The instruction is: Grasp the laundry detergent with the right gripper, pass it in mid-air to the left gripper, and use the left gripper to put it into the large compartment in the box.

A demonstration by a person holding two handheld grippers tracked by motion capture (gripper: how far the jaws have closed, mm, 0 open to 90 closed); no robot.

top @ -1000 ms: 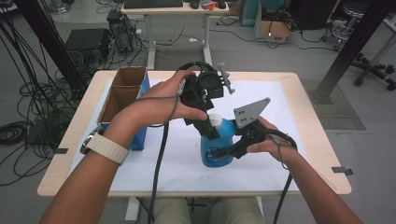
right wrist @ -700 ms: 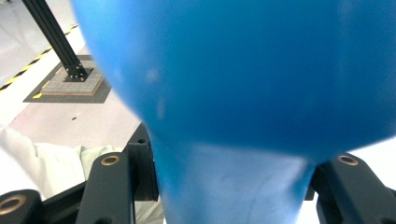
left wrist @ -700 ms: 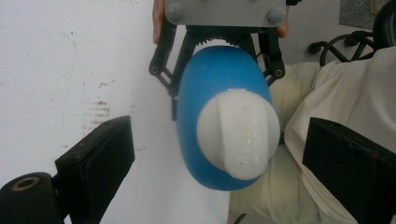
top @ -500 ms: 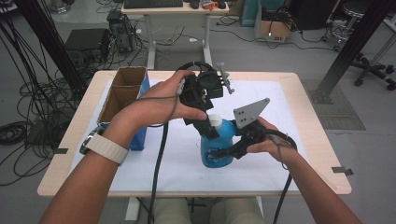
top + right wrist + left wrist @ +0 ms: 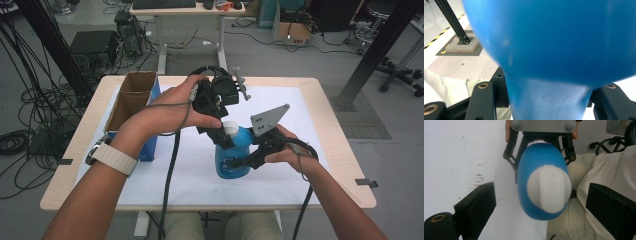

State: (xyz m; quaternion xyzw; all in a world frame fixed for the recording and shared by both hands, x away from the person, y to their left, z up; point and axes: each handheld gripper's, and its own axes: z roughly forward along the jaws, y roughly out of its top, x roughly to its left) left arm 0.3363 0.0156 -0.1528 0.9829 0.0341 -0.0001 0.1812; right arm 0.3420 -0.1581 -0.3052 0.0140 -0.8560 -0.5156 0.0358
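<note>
**Robotics lab, by every sign**

Looks like a research lab: black cable bundles (image 5: pixel 30 100) across a grey floor, aluminium framing posts (image 5: pixel 380 45), computer boxes (image 5: pixel 95 45), a desk with keyboard (image 5: pixel 162 4), a wooden table (image 5: pixel 330 100) under white sheeting

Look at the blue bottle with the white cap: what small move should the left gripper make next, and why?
Probably close on the white cap. The right gripper is shut on the blue bottle and holds it upright on the table, while the left gripper hangs above with its jaws open on either side of the cap, apart from it. Gripping the cap would likely let it be twisted.
</note>
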